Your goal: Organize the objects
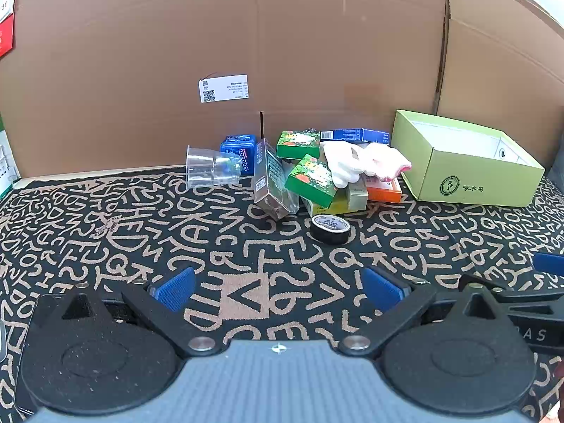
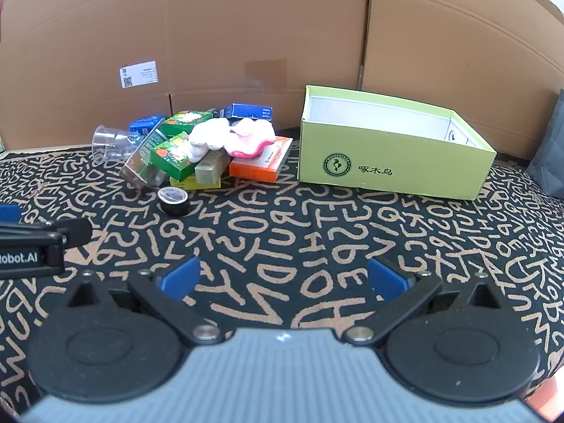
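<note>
the left hand-held gripper (image 1: 278,287) is held spread wide and empty above the patterned table (image 1: 105,232), and the right hand-held gripper (image 2: 282,278) is likewise spread with nothing between its blue pads (image 2: 179,276). nothing has yet been packed, judging by the green box (image 2: 394,162), whose white inside shows no contents; it stands open-topped at the right, against the cardboard backdrop (image 2: 246,35).

nearest to both grippers lies the black tape roll (image 1: 330,229), flat and just apart from the heap. it is best taken first: its low round wall should be straddled across the outer rim, with the pads lowered close to the cloth before closing, since a shallow pinch is likely to slip off.

behind it the heap is piled loosely: a silver carton (image 1: 269,183) leaning, two green cartons (image 1: 312,179), an orange carton (image 2: 262,162), blue boxes at the back, and a white and pink glove (image 1: 366,162) draped over the top. the glove should probably be lifted before the cartons under it, so that they are not dragged.

a clear plastic cup (image 1: 209,171) lies on its side at the left of the heap; light pressure is advised, as it would likely flex or roll.
</note>
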Available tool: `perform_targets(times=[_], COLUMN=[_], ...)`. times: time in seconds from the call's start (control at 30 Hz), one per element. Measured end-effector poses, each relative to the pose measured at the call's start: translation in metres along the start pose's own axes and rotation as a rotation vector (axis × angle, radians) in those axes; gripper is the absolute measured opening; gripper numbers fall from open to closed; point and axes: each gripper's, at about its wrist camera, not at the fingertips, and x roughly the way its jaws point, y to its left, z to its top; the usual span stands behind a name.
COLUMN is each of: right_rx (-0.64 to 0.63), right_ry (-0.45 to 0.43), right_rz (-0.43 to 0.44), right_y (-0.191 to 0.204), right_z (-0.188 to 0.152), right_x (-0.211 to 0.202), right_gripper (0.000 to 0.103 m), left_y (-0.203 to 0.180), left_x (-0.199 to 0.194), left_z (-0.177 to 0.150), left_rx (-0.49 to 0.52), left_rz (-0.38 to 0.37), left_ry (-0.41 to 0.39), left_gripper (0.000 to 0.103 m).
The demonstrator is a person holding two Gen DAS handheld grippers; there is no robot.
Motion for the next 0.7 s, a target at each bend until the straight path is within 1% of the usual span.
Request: perform_targets(times=[0.7], right_rx=[-0.011], right_ry=[0.011], right_rz=[0.004], right_y=[0.0026], right_z=[0.0001], right_x=[0.0039], right_gripper=[0.103], left_y=[0.0012], left_x=[0.0049], left_z=[-0.0015], left_rx=[-0.007], left_rz=[0.001], left_ry=[0.018], left_gripper=[0.103])
